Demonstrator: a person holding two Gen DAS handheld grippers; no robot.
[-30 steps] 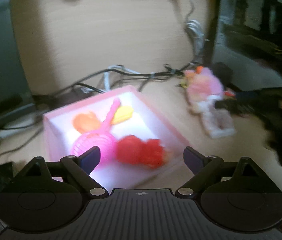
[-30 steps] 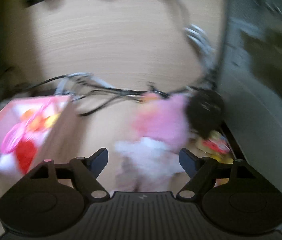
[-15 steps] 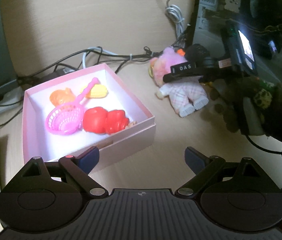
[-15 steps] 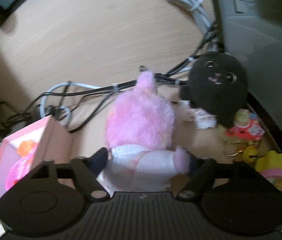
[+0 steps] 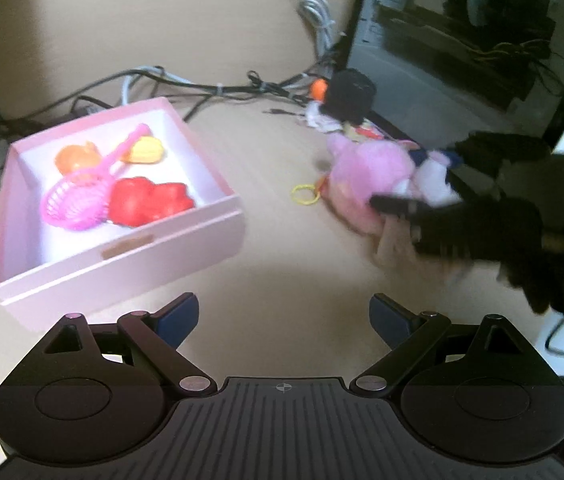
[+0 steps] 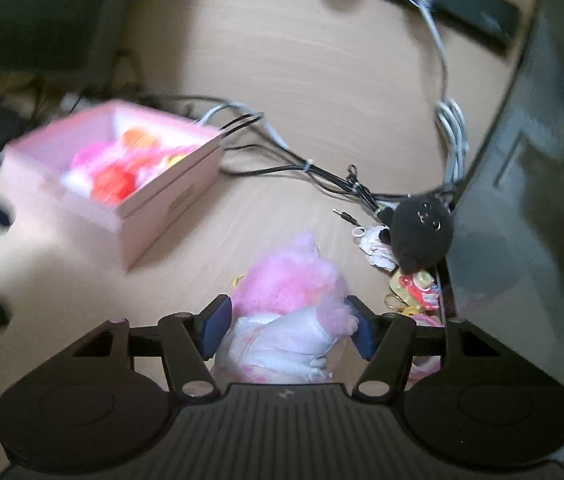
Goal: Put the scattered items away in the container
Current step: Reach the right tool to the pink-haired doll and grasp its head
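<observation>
A pink box (image 5: 129, 258) stands on the desk at left and holds a red toy (image 5: 149, 198), a pink scoop (image 5: 77, 198) and orange and yellow toys. It also shows in the right wrist view (image 6: 169, 208). My right gripper (image 6: 288, 326) is shut on a pink plush doll (image 6: 290, 280) and holds it above the desk, right of the box. The doll also shows in the left wrist view (image 5: 374, 170). My left gripper (image 5: 284, 316) is open and empty, in front of the box.
A black plush (image 6: 422, 234) and small trinkets (image 6: 414, 284) lie by the computer case (image 6: 530, 200) at right. Cables (image 6: 302, 168) run behind the box. A yellow ring (image 5: 305, 194) lies on the desk.
My right gripper has closed on the pink doll and lifted it off the desk, pulling it back from the black plush. The left gripper has drifted slightly; views are blurred by motion.
</observation>
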